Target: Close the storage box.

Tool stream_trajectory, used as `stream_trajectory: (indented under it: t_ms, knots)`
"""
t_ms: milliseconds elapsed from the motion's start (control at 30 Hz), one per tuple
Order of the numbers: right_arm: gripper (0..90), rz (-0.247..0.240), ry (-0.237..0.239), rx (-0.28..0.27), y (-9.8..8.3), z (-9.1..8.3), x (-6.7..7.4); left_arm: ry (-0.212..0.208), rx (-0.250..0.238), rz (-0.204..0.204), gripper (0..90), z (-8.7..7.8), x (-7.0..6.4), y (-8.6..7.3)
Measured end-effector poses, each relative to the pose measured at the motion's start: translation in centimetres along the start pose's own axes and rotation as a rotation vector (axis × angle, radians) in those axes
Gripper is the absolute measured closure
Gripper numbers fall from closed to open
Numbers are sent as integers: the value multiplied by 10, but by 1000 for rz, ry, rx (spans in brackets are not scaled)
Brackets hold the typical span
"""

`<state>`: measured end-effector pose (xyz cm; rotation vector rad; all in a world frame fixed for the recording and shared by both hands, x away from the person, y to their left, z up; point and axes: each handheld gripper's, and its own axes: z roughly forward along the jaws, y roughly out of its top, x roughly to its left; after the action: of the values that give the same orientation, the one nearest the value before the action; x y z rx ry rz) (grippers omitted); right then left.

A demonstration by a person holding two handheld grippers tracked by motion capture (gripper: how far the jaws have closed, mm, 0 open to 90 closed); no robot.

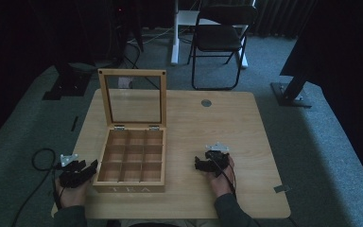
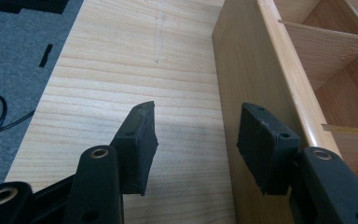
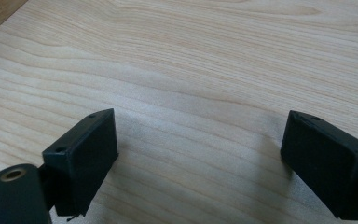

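A wooden tea box [image 1: 131, 161] with its glass lid [image 1: 133, 98] standing upright rests on the table [image 1: 208, 127]; its compartments look empty. My left gripper [image 1: 86, 171] lies at the box's left front corner, open, with bare tabletop between its pads. In the left gripper view the box's side wall [image 2: 247, 70] runs just beside the right pad [image 2: 261, 144]; I cannot tell if they touch. My right gripper [image 1: 202, 164] rests on the table to the right of the box, open, its fingertips [image 3: 86, 158] wide apart over bare wood.
A small grey disc [image 1: 206, 102] sits at the table's far edge. A folding chair [image 1: 220, 38] stands beyond the table. Grey carpet surrounds it, with a black cable [image 1: 38, 161] at the left and a piece of tape [image 1: 281, 188] near the table's front right corner.
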<state>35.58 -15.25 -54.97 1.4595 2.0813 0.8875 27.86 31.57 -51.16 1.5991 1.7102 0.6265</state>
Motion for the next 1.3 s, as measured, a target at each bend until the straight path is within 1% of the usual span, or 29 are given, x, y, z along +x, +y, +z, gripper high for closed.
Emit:
stream_trajectory:
  t_ms: [167, 267, 367, 500, 867, 900, 933, 967, 1000, 1033, 1100, 1167, 1200, 1300]
  knots:
    - [103, -1, 0, 0, 0, 0, 0, -1, 0, 4, 467, 0, -1, -1]
    - [103, 0, 0, 0, 0, 0, 0, 7, 1, 18, 467, 1, -3, -1]
    - [103, 0, 0, 0, 0, 0, 0, 9, -1, 18, 465, 1, -3, -1]
    - [103, -16, 17, 0, -1, -1, -1, 11, -2, 21, 464, 1, -3, -2]
    - [104, -17, 18, 0, -1, -1, -1, 17, 0, 27, 463, 1, -3, -2]
    - [127, -20, 22, 0, -1, -1, -1, 16, 0, 26, 463, 1, -3, -2]
    - [172, -23, 26, 1, -1, -2, -1, 16, 2, 27, 462, 0, -3, -2]
    - [283, -21, 26, 10, 1, -4, 1, 15, 1, 27, 461, 1, -3, -3]
    - [355, -23, 27, 13, 2, -6, 1, 16, 3, 26, 460, 1, -3, -3]
    - [353, -23, 48, 11, 3, -8, 2, 17, 2, 27, 460, 1, -3, -2]
    - [370, -23, 74, 0, 6, -11, 4, 17, 2, 28, 459, 1, -3, -2]
    - [380, -42, 87, -8, 9, -14, 8, 19, 2, 27, 457, 1, -3, -3]
    - [392, -62, 96, -17, 11, -16, 11, 20, 2, 28, 457, 2, -3, -3]
    - [409, -99, 125, -28, 18, -19, 19, 21, 3, 29, 457, 1, -3, -3]
